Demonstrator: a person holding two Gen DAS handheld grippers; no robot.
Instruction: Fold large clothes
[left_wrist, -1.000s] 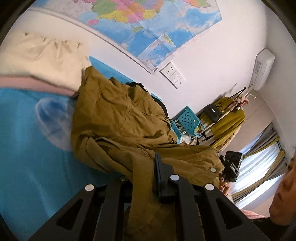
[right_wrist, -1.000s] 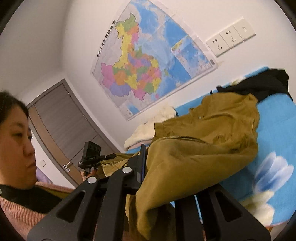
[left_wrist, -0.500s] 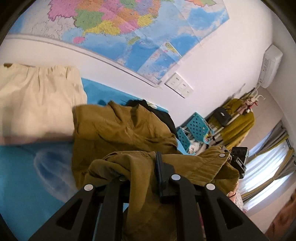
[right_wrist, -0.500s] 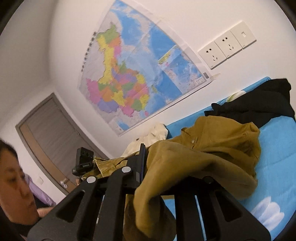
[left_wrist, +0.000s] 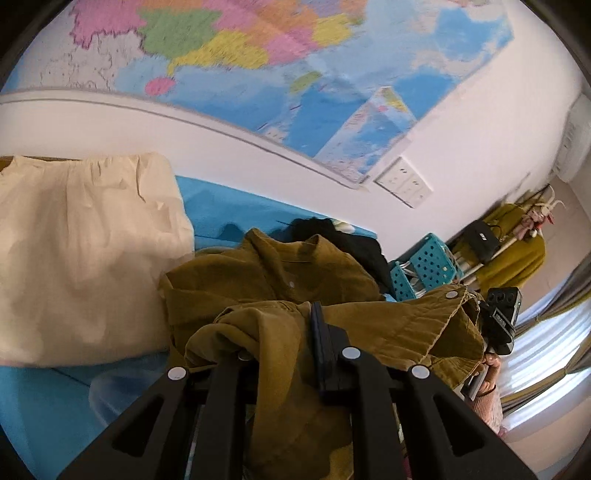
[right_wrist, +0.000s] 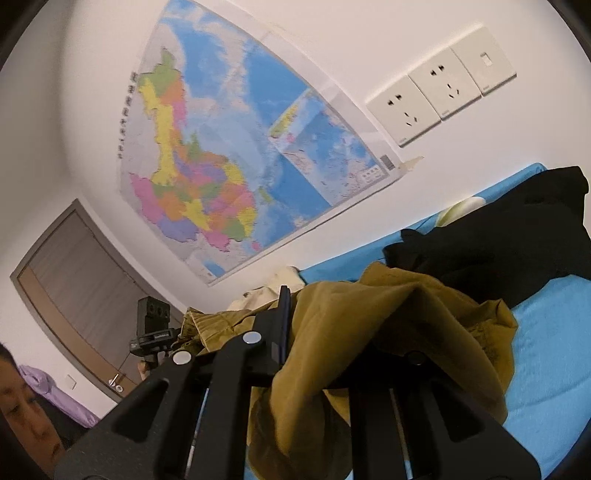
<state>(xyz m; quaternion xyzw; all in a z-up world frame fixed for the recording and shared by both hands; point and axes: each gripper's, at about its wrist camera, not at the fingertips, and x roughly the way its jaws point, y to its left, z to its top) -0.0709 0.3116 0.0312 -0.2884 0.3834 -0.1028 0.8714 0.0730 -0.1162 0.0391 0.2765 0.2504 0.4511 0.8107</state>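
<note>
My left gripper is clamped on the hem of the olive-brown shirt; my right gripper pinches the same hem. Ahead of both, the shirt's collar end rests bunched on the blue bedsheet, between the cream garment and the black garment. Judgement: fold unfinished, hem not laid down.

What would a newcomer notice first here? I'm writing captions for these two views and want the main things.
First, the olive shirt, bunched on the blue bed sheet and pinched at two spots by the left gripper and the right gripper. Next, the big colourful map on the white wall above the bed. A cream garment lies left of the shirt, and a black one lies beyond it.
</note>
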